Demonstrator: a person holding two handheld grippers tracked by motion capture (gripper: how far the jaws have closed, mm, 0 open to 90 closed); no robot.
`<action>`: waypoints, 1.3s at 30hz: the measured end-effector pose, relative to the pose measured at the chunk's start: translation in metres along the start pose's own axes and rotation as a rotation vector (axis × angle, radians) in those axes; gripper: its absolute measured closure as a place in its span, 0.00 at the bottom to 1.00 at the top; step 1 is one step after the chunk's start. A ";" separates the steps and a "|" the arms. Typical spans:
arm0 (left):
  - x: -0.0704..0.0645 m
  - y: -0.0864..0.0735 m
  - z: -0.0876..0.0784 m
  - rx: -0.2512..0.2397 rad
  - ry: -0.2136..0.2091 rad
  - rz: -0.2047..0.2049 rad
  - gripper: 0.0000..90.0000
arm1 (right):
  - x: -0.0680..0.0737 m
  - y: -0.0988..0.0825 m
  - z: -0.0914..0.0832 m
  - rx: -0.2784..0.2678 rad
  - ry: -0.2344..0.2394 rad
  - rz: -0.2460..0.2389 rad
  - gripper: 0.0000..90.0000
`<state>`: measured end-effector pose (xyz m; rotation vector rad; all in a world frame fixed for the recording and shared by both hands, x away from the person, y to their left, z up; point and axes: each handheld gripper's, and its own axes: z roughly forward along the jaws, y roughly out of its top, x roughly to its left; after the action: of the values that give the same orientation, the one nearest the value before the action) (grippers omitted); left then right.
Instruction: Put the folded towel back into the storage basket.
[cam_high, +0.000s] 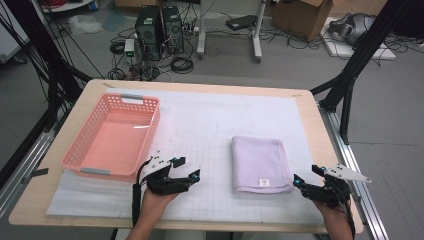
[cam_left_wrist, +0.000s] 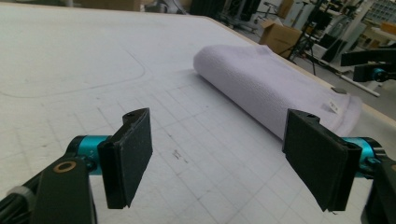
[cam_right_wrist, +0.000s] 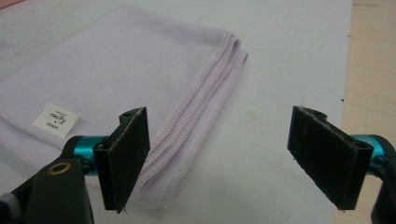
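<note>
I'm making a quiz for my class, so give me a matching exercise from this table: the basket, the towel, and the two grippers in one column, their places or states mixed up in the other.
Things:
1. pink plastic basket
2. folded lilac towel
3. left gripper
4. right gripper

Descriptions:
A. open, at the towel's near right corner
B. empty, at the table's left side
C. lying flat on the white mat, label toward the person
D. open, between basket and towel

Pairs: 1-B, 2-C, 3-D, 4-A
</note>
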<state>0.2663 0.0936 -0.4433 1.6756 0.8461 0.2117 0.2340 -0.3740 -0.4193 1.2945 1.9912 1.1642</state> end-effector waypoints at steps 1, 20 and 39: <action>-0.002 -0.002 0.003 0.013 -0.004 0.007 0.30 | 0.001 0.000 0.000 0.005 0.003 0.005 0.22; -0.023 0.039 0.066 0.058 -0.046 0.008 0.33 | -0.001 -0.001 0.007 0.030 0.025 -0.018 0.22; -0.040 0.045 0.137 0.245 0.009 -0.013 0.30 | -0.003 -0.002 0.007 0.025 0.037 -0.007 0.22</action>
<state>0.3321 -0.0403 -0.4310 1.8975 0.9183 0.1093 0.2401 -0.3744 -0.4246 1.2865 2.0413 1.1713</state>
